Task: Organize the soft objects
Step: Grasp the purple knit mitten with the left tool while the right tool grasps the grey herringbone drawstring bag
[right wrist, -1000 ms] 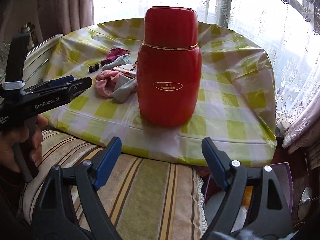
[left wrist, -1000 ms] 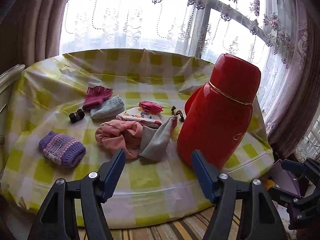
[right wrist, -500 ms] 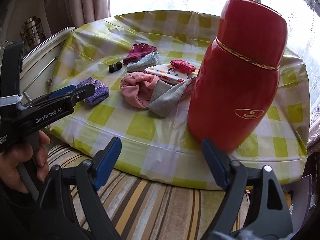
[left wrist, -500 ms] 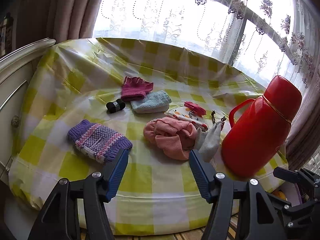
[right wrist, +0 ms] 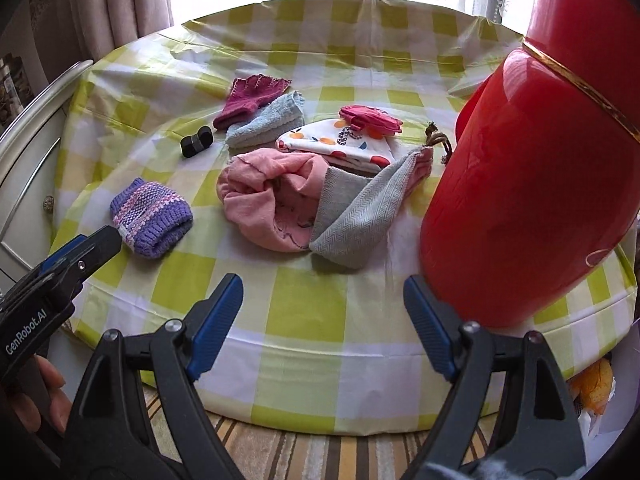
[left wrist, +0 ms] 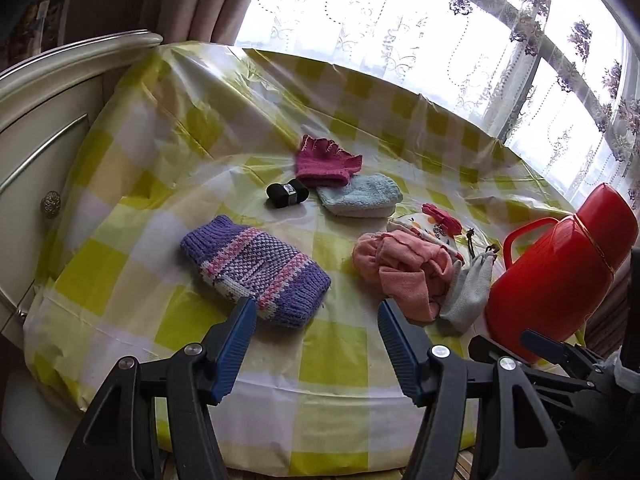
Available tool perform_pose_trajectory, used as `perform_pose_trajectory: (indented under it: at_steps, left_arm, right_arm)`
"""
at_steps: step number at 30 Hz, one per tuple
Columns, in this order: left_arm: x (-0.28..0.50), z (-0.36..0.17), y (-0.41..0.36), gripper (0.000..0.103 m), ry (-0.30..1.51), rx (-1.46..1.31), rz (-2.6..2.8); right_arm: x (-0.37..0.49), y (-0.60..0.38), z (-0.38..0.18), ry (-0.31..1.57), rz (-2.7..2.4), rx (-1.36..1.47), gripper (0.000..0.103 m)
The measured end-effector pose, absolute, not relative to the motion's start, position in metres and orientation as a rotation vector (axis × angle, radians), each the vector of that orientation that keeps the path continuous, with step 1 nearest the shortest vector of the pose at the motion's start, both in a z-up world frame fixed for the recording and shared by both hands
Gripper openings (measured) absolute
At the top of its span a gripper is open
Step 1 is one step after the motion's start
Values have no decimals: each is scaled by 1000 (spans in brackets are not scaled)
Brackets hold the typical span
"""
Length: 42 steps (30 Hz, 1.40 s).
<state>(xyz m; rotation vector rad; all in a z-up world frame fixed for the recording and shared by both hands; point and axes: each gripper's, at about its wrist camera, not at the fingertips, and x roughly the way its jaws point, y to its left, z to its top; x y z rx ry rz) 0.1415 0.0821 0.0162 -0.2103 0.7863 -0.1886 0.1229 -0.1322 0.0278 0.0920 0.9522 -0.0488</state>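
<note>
Soft items lie on a round table with a yellow-checked cloth. A purple-pink knit piece lies front left. A pink cloth and a grey pouch lie in the middle. A magenta glove, a light blue towel and a fruit-print cloth lie behind. My left gripper is open, just in front of the knit piece. My right gripper is open at the table's front edge.
A tall red thermos stands at the table's right, close to my right gripper. A small black yarn ball lies by the glove. A white cabinet stands left. Curtains and a window are behind.
Both grippers have moved left and closer to the table. The left now faces the purple knit piece; the right now faces the pink cloth and pouch. Both stay open.
</note>
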Motion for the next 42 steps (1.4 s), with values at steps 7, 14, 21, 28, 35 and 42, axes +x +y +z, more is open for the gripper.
perform_pose_trajectory:
  at_steps: [7,14,21,28,35,42]
  left_arm:
    - [167,-11,108,64,892,-368,-137]
    - [193,-26,116,64,934,-436,-98]
    - [213,-35,102,54,941,-395,-92]
    - [213,-32,94,35,900,-331,-104]
    - [208,-30,90,31,872,-294,-99]
    - [202,-27,90,23,850,-295,-106]
  right_arm:
    - [145,-129,18,953,-105,132,84]
    - [164,-131,8,955,-120,111,84]
    - [178,-132,0,945,-170,78,84]
    - [188,-129,-8,941,-331,47,74]
    - [192,-147,-19,966,-371,136,28]
    - [176,-144,-6,897,-275,158,9]
